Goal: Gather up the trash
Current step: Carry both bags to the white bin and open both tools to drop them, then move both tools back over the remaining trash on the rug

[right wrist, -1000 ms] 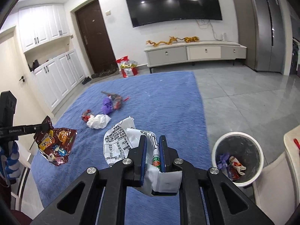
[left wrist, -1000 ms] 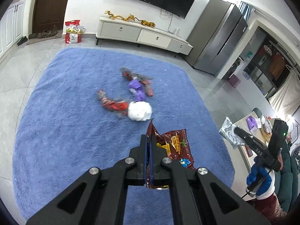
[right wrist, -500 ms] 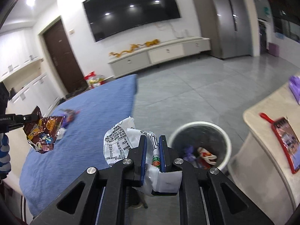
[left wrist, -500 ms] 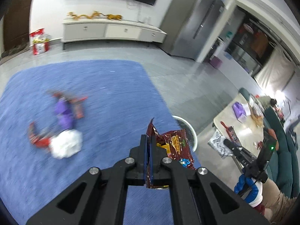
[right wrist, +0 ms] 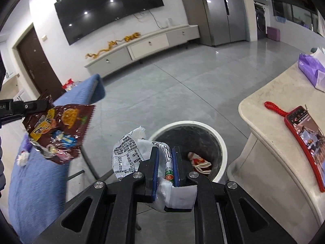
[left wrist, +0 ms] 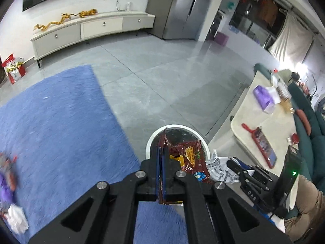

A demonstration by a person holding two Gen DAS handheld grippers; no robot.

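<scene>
My left gripper (left wrist: pixel 161 149) is shut on a dark red snack wrapper (left wrist: pixel 191 156), which hangs in front of the white-rimmed trash bin (left wrist: pixel 176 125). In the right wrist view that wrapper (right wrist: pixel 59 130) dangles from the left gripper (right wrist: pixel 47 103), to the left of the bin (right wrist: pixel 221 142). My right gripper (right wrist: pixel 165 150) is shut on a crumpled white printed wrapper (right wrist: pixel 126 156) just before the bin's near rim. Red and white trash (right wrist: pixel 200 161) lies inside the bin. In the left wrist view the right gripper (left wrist: pixel 229 162) and its white wrapper (left wrist: pixel 217 163) sit right of the bin.
A beige table (right wrist: pixel 274 126) stands right beside the bin, with a red-cased phone (right wrist: pixel 304 126) and a purple tissue pack (right wrist: pixel 310 67) on it. A blue rug (left wrist: pixel 50 122) lies left, with purple and red scraps (left wrist: pixel 8 183) and a white wad (left wrist: pixel 16 219). Grey tile floor stretches beyond.
Both grippers swung right, from over the rug to the bin, which now sits directly ahead of each. The rug trash slid to the left edge. Both wrappers stay gripped.
</scene>
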